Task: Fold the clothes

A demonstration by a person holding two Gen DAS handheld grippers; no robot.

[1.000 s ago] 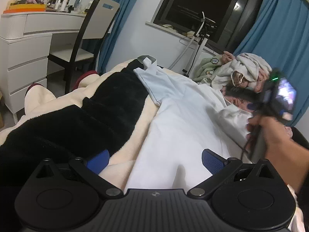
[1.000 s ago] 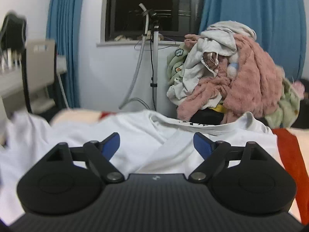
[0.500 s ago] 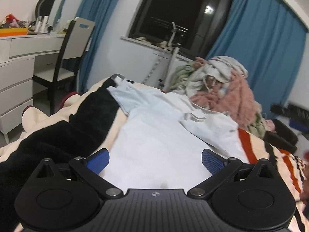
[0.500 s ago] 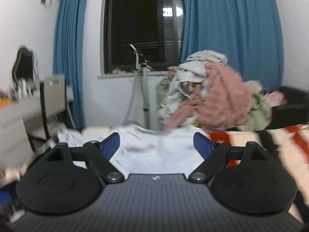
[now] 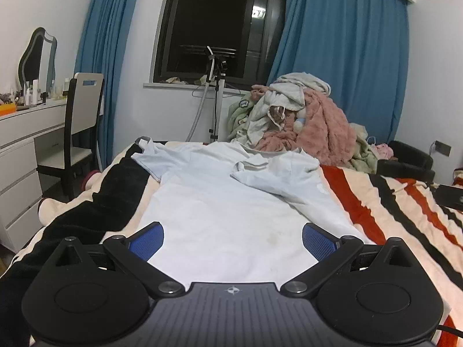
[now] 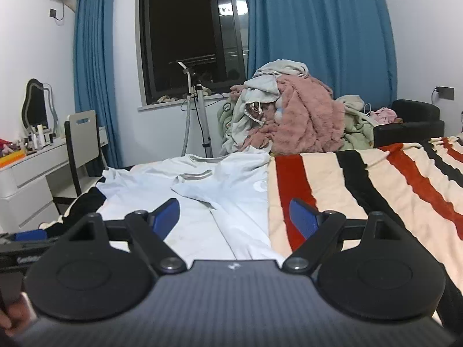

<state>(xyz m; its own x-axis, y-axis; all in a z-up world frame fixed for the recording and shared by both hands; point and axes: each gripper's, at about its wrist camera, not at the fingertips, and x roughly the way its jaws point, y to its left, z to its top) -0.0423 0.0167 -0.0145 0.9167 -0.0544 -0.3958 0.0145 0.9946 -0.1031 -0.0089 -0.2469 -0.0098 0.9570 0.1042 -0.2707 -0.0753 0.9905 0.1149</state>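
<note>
Both grippers have pulled back from the shirt since a second ago, and the person's hand that was out at 3 o'clock in the left wrist view is gone from there now. So the left gripper (image 5: 233,235) is hanging over the near hem with its blue pads spread wide, nothing between them. Same deal for the right gripper (image 6: 234,212), jaws wide apart and empty, parked over the shirt's right edge.

White t-shirt (image 5: 220,211) is laid flat on the striped blanket (image 5: 405,211), collar end up at 12 o'clock. Its right sleeve (image 5: 277,176) is folded inward across the chest, while the left sleeve (image 5: 150,156) is spread out toward 10 o'clock, lying over the black stripe.

Beyond the collar there's a big pile of clothes (image 6: 292,115), pink fluffy stuff mostly. Chair (image 5: 84,107) and white dresser (image 5: 20,156) sit off at 9 o'clock.
</note>
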